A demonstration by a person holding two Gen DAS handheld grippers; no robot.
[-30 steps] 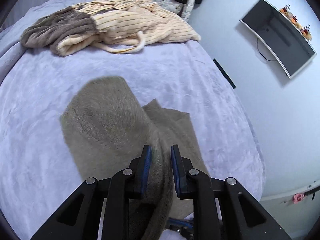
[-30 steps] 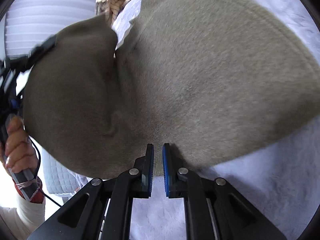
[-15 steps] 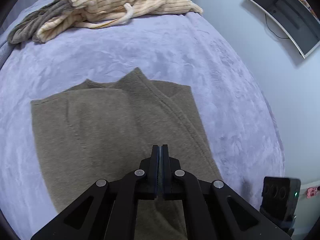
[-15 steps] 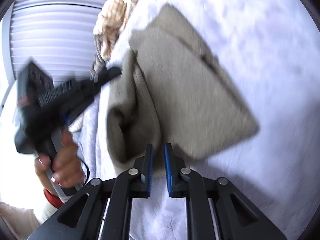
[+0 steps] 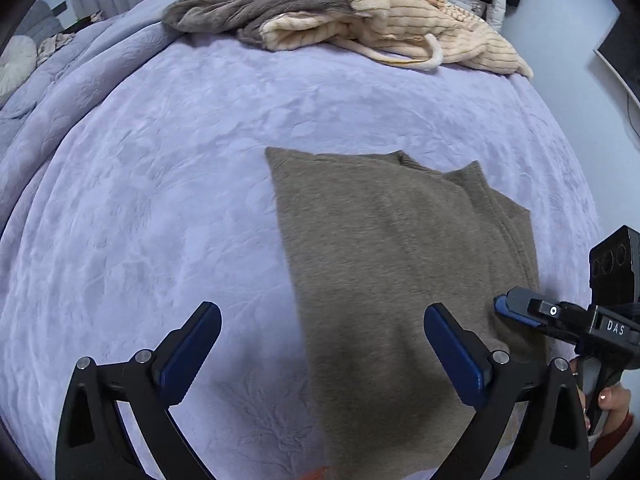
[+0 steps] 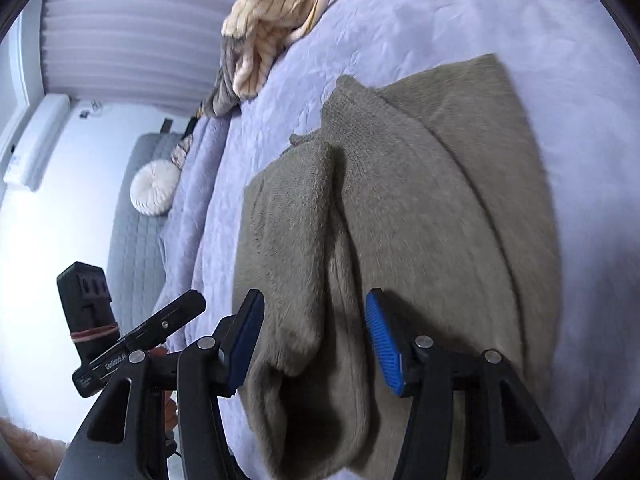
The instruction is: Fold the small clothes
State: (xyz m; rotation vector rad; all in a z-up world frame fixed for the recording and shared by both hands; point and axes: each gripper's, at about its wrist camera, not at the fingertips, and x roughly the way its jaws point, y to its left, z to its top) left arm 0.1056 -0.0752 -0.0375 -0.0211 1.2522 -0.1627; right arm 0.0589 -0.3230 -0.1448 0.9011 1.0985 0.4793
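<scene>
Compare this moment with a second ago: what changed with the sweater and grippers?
The sweater, held up a second ago, now lies folded on the bed. Both grippers let go: the left gripper stands wide with nothing pinched, the right gripper is opening around a fold. The clothes pile stayed put.

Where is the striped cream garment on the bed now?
The striped cream garment lies crumpled at the far edge of the purple bedspread, next to a grey garment, well beyond the folded brown sweater. In the right wrist view it appears at the top.
</scene>
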